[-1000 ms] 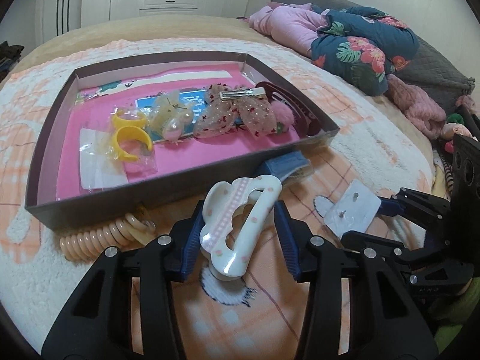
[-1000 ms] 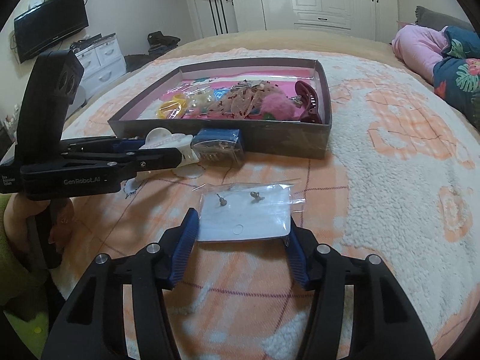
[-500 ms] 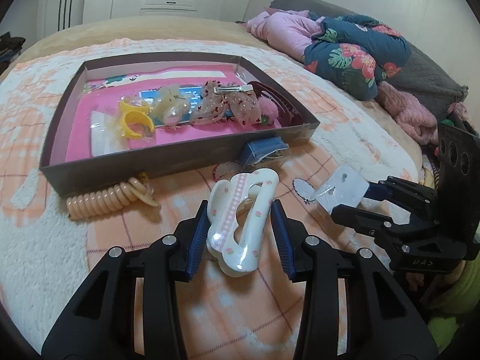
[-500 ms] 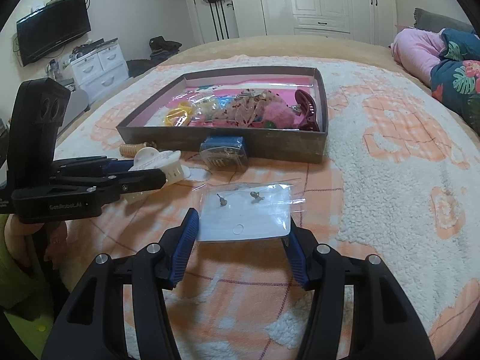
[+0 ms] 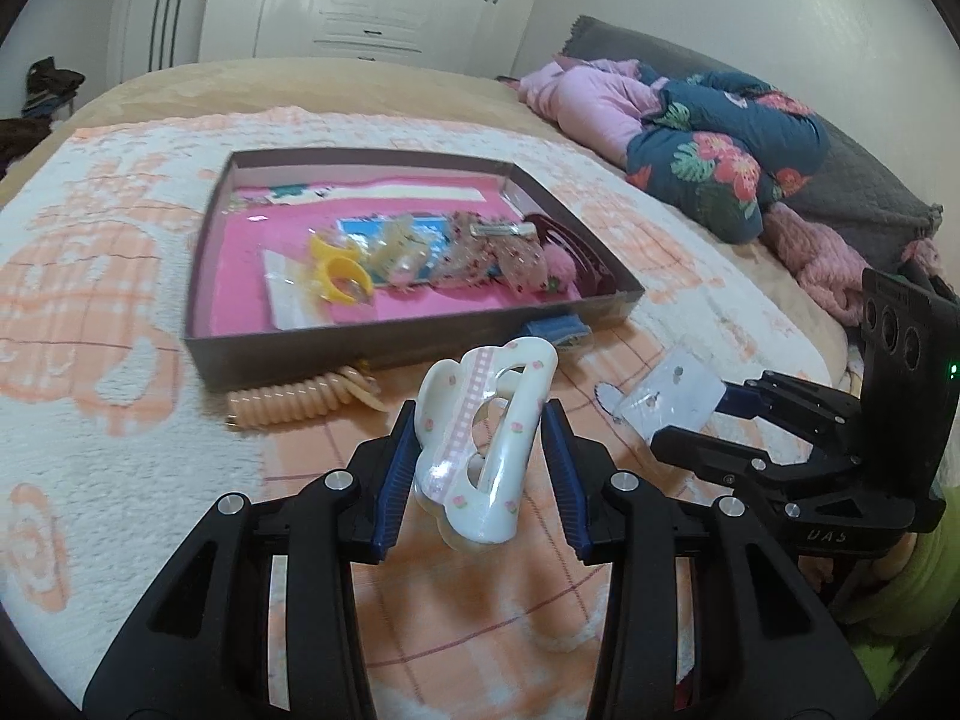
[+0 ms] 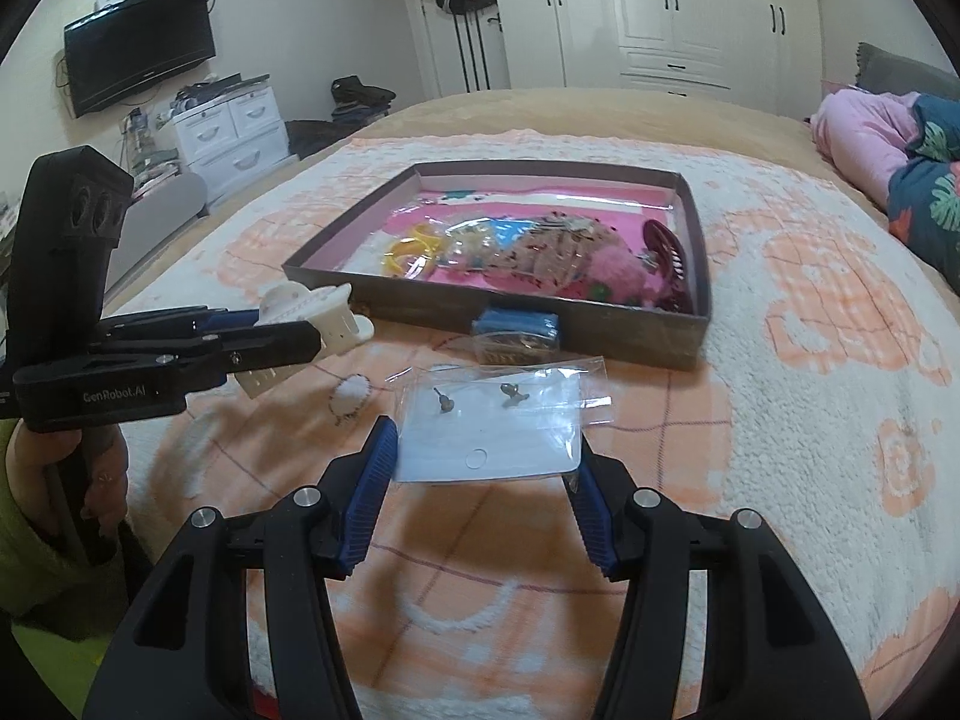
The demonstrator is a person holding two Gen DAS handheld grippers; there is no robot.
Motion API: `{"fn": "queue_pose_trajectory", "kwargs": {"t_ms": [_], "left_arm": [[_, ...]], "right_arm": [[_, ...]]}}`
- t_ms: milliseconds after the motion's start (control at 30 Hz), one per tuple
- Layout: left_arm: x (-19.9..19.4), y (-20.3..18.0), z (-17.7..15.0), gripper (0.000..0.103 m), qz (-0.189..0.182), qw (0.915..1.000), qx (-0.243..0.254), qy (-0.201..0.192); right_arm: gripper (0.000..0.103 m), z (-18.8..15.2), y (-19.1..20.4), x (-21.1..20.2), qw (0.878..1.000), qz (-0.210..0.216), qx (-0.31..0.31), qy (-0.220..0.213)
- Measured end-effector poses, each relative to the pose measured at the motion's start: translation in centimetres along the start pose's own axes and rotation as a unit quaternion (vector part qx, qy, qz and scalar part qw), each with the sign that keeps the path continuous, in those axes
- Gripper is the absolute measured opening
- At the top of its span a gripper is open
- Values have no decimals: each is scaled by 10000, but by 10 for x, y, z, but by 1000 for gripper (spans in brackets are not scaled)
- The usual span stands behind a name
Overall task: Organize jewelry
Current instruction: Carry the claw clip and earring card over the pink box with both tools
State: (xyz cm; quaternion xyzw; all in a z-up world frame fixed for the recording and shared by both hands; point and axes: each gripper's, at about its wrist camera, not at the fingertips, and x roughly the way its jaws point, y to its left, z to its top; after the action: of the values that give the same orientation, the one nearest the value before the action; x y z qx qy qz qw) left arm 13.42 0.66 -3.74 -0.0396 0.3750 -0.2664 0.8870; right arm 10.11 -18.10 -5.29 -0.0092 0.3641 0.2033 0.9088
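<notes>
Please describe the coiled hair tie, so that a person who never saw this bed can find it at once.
Look at the shallow dark box with the pink floor, lying on the peach and white blanket. The coiled hair tie lies outside it on the blanket, against the near wall by the left corner. It is the only peach spiral, like a telephone cord; the small blue box nearby is square.

white hair claw (image 5: 483, 444) – pink checks, tiny flowers; brown tray (image 5: 384, 341), pink inside; blanket (image 5: 90, 312) peach-and-white plaid.

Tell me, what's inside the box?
In the box: a yellow ring, a clear bag, spotted bows, a pink pompom, a dark red clip. What lies beneath them is hidden.
</notes>
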Motion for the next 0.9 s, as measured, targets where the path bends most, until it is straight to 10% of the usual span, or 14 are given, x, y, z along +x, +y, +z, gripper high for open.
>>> {"fn": "queue_pose_trajectory", "kwargs": {"t_ms": [900], "left_arm": [[-29,58,27,33,415,9952,-672,-580]], "right_arm": [[53,60,16,28,9991,186,-300,-229]]}}
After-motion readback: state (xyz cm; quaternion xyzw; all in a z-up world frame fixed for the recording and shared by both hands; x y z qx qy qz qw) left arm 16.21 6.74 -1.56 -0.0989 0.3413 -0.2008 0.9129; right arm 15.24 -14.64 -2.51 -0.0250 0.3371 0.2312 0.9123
